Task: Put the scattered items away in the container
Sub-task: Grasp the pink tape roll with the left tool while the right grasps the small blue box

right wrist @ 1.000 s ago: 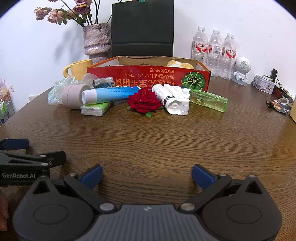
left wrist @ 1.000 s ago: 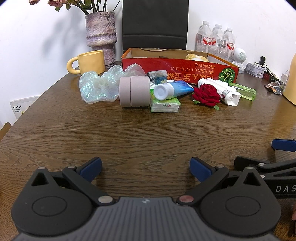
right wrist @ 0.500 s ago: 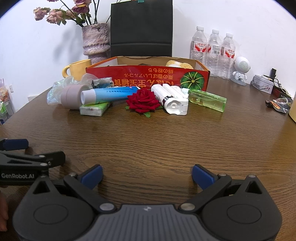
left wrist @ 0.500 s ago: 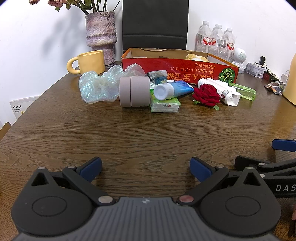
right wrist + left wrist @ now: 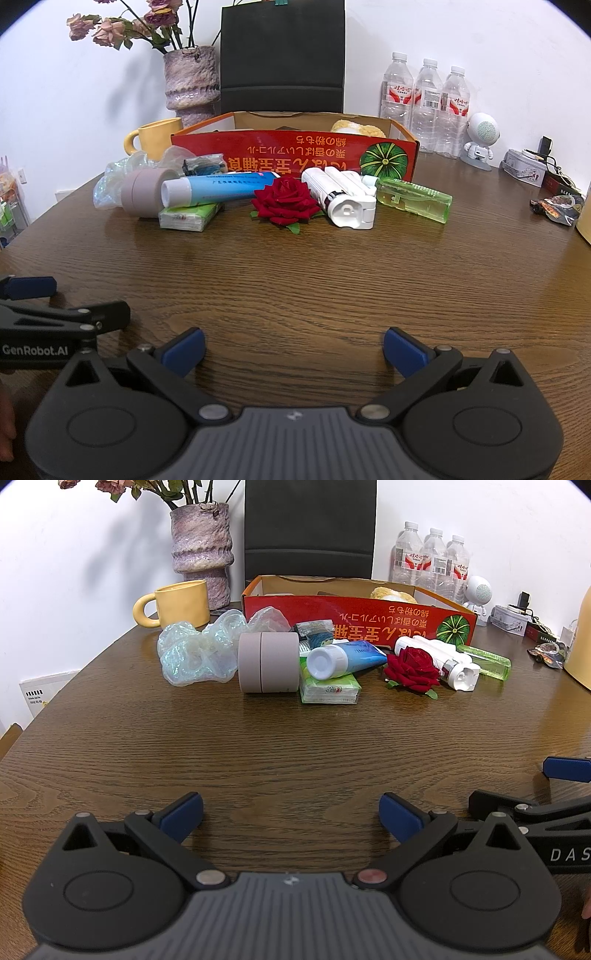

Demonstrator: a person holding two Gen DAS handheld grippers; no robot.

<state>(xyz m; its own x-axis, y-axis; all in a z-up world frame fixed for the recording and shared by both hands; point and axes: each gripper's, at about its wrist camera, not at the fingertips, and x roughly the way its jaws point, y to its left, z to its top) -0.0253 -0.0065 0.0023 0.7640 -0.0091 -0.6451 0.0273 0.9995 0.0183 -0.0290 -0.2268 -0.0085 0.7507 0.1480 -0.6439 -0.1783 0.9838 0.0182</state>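
Two sets of tongs, left tongs [image 5: 291,814] and right tongs [image 5: 293,349], are held wide apart, gripping nothing.
Against the red cardboard box [image 5: 295,155] near the grained wooden counter's [image 5: 332,277] far edge are crowded a matte cylinder [image 5: 268,662], smooth blue tube [image 5: 218,190], velvety rose [image 5: 286,201] and crinkled plastic [image 5: 197,653].

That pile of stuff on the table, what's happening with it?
A person holds a two-finger gripper in each hand to tidy it into the red cardboard box. The left gripper and right gripper both hover open and empty over the near table. The blue tube, red rose, tissue pack and green bottle lie in front of the box.
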